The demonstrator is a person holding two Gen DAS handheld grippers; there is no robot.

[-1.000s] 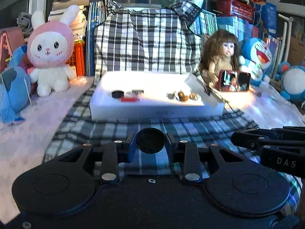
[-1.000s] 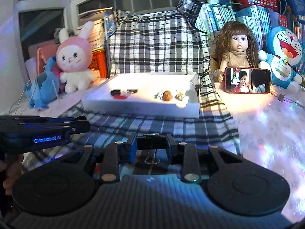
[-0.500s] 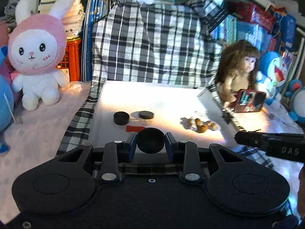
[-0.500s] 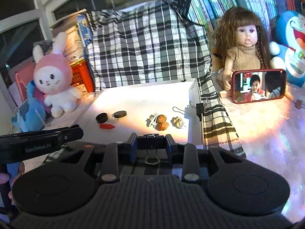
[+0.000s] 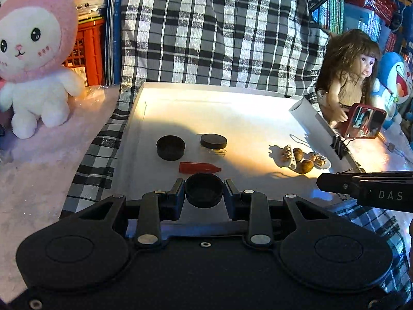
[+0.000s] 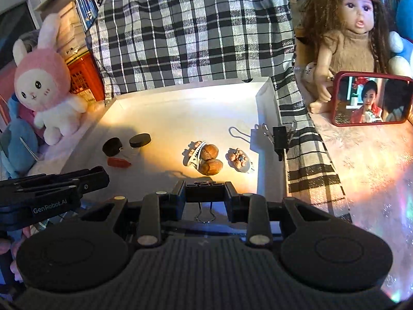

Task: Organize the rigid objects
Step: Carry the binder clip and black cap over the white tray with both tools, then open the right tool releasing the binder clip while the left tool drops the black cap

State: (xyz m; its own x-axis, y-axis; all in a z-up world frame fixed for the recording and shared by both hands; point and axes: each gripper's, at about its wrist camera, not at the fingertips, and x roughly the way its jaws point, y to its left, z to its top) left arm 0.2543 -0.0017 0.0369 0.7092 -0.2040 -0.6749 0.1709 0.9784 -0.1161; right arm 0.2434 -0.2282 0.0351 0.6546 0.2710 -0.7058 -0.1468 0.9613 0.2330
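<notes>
My left gripper is shut on a round black cap, held over the near edge of the white tray. My right gripper is shut on a black binder clip, its wire handle hanging below, above the tray's near right part. In the tray lie another black cap, a small black-lidded jar, a red piece, two walnuts and hair clips. Another binder clip grips the tray's right wall.
A pink rabbit plush sits left of the tray on a pink cloth. A doll and a red-cased phone stand to the right. Checked cloth hangs behind and runs under the tray. Books and a red crate fill the back.
Both grippers have moved forward toward the tray, which has grown larger in both views. Each keeps its hold, the left on the cap and the right on the binder clip.
</notes>
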